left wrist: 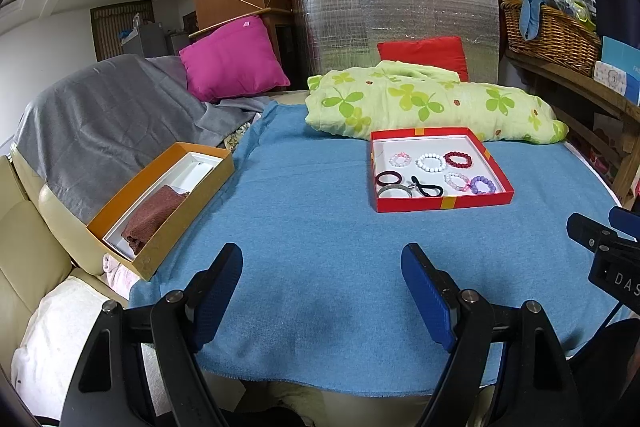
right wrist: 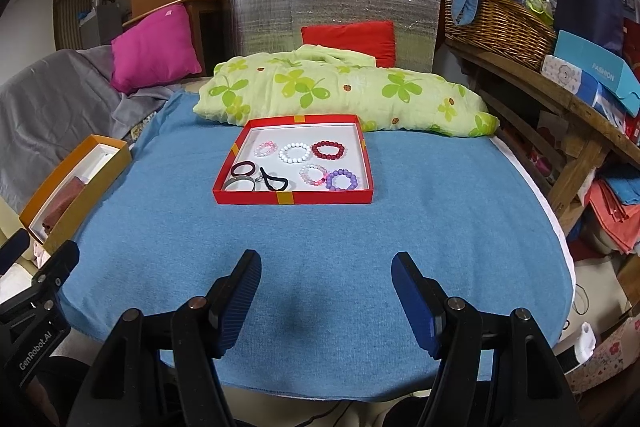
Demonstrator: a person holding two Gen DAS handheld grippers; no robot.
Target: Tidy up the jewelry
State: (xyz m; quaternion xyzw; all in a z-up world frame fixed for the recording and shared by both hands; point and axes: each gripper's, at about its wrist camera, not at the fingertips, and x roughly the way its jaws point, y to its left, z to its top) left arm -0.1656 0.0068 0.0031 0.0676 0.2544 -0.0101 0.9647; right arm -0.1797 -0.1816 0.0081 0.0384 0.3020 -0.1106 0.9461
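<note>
The red tray of bracelets sits on the blue blanket toward its far edge, just in front of the green clover quilt. Both tools hang back over the near edge, well apart from it. The left hand-held gripper is spread wide with nothing between its fingers; the right hand-held gripper is likewise open and empty. The orange box at the blanket's left edge shows fully from the left camera, brown cloth inside; the right camera cuts it short but alone shows the stacked boxes on the wooden shelf.
</note>
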